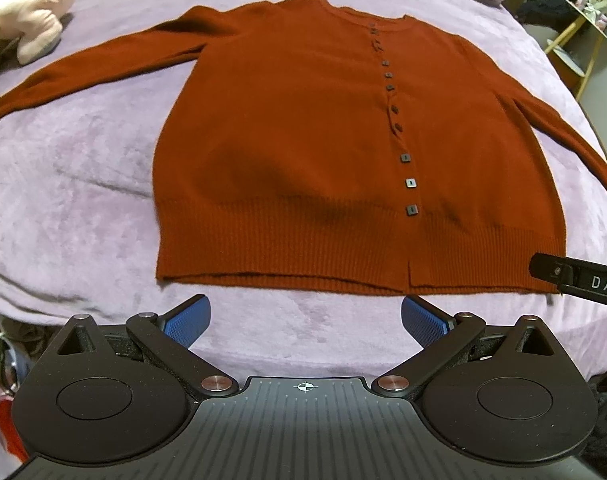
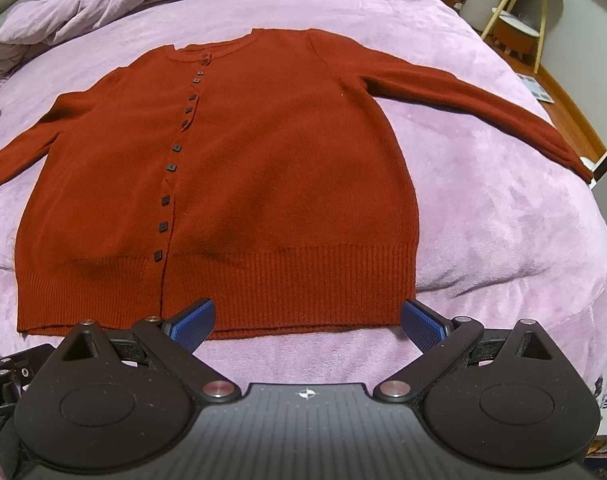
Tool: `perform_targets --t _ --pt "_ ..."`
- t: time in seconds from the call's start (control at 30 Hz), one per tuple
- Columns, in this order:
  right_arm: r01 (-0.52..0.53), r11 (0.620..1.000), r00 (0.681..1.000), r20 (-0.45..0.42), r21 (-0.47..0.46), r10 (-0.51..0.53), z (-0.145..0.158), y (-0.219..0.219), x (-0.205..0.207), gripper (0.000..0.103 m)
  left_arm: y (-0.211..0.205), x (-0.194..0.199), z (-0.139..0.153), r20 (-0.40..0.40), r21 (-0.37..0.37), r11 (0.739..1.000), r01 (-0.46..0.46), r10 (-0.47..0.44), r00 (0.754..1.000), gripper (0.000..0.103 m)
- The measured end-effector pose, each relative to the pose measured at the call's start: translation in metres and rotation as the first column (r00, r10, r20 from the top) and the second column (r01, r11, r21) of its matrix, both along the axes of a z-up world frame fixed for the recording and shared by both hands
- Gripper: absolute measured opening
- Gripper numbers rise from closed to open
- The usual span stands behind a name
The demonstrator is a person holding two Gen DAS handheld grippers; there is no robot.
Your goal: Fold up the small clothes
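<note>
Cardigan [image 1: 303,152] lies flat, buttoned, sleeves spread; left tongs [image 1: 305,318] and right tongs [image 2: 307,320] both released near hem: pinch corners evenly.

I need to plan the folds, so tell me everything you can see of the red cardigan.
The cardigan is rust-red fine knit with a round neck, ribbed hem and a row of small dark square buttons, apparently fastened. It lies flat, front up, on the lilac bedspread, hem nearest the cameras, both long sleeves spread outward. Nothing grips it: the left gripper and right gripper hover open near the hem.
</note>
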State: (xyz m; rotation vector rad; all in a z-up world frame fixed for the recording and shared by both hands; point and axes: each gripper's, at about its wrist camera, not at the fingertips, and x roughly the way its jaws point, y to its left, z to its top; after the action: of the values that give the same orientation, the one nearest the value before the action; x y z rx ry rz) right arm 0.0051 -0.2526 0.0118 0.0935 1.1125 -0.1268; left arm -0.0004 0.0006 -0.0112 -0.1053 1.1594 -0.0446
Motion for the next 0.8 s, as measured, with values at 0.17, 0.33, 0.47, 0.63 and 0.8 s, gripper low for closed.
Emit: perform_targets --t 0.17,0.33,0.47,0.63,0.8 --pt "0.002 1.0 1.0 -0.013 0.011 -0.002 -0.004 -0.003 0.002 0.099 -0.002 0.003 -0.002 -0.012 0.002 1.0 0.003 -0.003 1.0 0.103" --pt "0.004 1.0 1.0 -0.018 0.027 -0.004 -0.007 -0.007 0.005 0.099 -0.005 0.007 -0.005 -0.023 -0.004 1.0 0.008 -0.008 1.0 0.103" --pt "0.001 0.998 1.0 -0.012 0.063 -0.001 -0.01 -0.012 0.006 0.099 -0.007 0.011 -0.008 -0.036 -0.016 1.0 0.011 -0.011 0.999 0.103" --pt "0.002 0.985 1.0 0.005 0.17 -0.003 -0.016 -0.027 0.008 0.099 -0.012 0.02 -0.012 -0.041 -0.051 0.998 0.029 -0.031 0.999 0.103" --pt "0.014 0.943 0.996 0.081 0.331 -0.043 -0.023 -0.068 0.012 0.099 -0.017 0.036 -0.014 0.003 -0.099 0.995 0.029 -0.029 1.0 0.103"
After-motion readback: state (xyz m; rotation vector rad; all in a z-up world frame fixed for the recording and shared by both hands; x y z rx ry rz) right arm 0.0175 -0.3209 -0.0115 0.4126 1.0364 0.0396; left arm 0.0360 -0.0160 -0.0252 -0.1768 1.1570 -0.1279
